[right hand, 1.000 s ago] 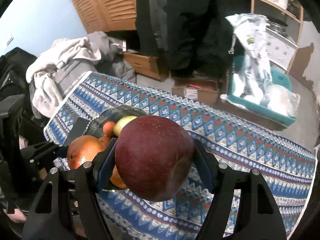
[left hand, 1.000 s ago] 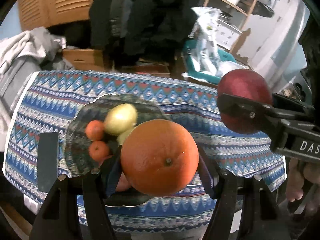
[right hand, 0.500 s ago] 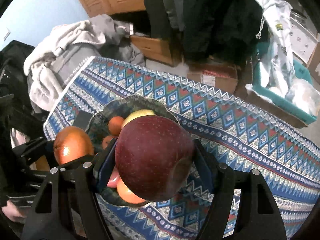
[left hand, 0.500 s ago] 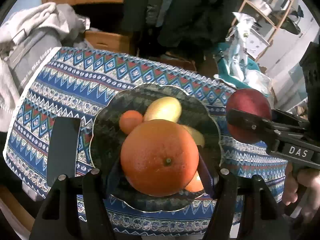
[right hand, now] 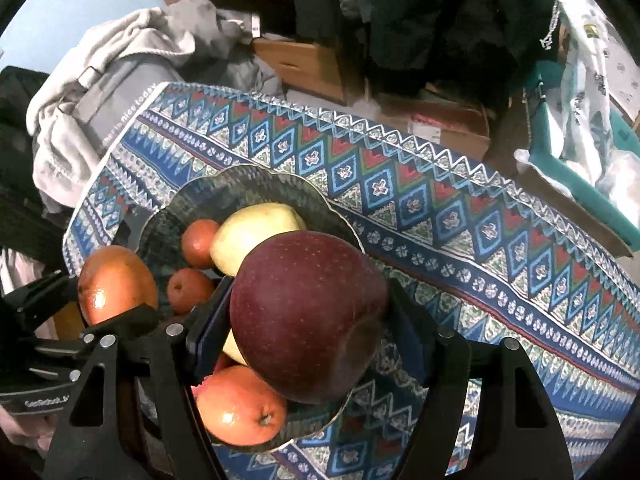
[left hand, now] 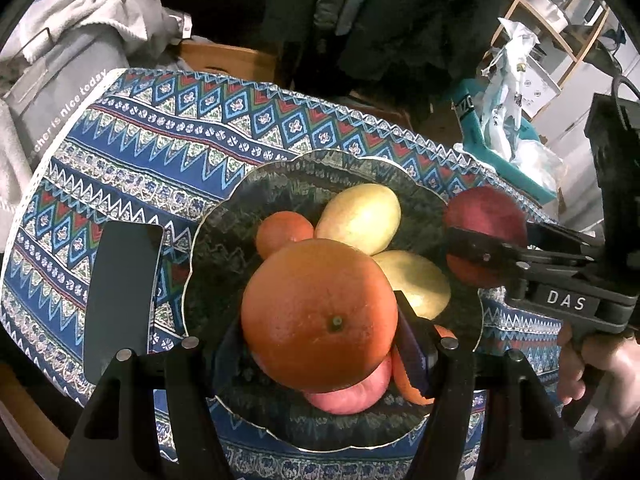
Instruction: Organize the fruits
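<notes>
My left gripper is shut on a large orange and holds it above the dark scalloped plate. My right gripper is shut on a dark red apple over the plate's right rim. The plate holds two yellow fruits, small tangerines, a pink apple and an orange-red fruit. The right gripper and its apple show at the right of the left wrist view. The left gripper's orange shows at the left of the right wrist view.
The plate sits on a blue patterned tablecloth. A black phone lies left of the plate. Grey clothes are heaped beyond the table's left end. Cardboard boxes and a teal bin stand on the floor behind.
Both grippers have moved forward and down over the plate with their fruits still held. The plate now fills the middle of both views.
</notes>
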Tool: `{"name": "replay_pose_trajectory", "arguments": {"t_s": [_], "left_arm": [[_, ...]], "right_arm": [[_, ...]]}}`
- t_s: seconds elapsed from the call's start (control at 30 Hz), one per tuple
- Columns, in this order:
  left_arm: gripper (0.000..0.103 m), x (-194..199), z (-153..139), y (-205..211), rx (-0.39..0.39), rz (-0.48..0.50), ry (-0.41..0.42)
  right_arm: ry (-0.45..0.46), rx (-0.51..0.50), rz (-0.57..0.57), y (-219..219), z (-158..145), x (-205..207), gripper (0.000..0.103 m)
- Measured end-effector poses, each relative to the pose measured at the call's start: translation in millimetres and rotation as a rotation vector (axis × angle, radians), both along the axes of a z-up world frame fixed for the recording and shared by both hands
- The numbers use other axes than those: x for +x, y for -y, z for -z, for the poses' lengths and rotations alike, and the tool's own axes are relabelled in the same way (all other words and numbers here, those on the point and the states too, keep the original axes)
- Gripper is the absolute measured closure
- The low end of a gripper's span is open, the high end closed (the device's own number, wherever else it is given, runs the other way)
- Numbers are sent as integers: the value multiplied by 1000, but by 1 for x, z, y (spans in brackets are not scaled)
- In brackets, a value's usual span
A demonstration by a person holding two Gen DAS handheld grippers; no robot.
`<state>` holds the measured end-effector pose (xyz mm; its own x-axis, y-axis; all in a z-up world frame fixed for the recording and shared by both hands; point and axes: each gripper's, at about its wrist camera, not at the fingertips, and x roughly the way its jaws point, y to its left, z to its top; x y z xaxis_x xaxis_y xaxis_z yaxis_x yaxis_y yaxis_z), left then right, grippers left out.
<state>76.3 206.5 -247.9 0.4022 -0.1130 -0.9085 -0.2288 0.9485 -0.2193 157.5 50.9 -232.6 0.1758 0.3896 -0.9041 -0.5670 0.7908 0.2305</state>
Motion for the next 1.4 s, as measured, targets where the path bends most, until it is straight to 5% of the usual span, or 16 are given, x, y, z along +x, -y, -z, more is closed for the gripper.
{"name": "replay_pose_trajectory", "arguments": {"t_s": [0.23,0.67,1.4], "left_arm": [[33,3,14,1,5,10,-47],[33,0,-13,8,39,29,37],[27,-29,-75,32,92,52,126]], "right_arm": [[-10,-17,-3,-7,13,7,29],[-14,33,-6,-4,-3,5,28],[205,27,8,21,-89,-34,24]]}}
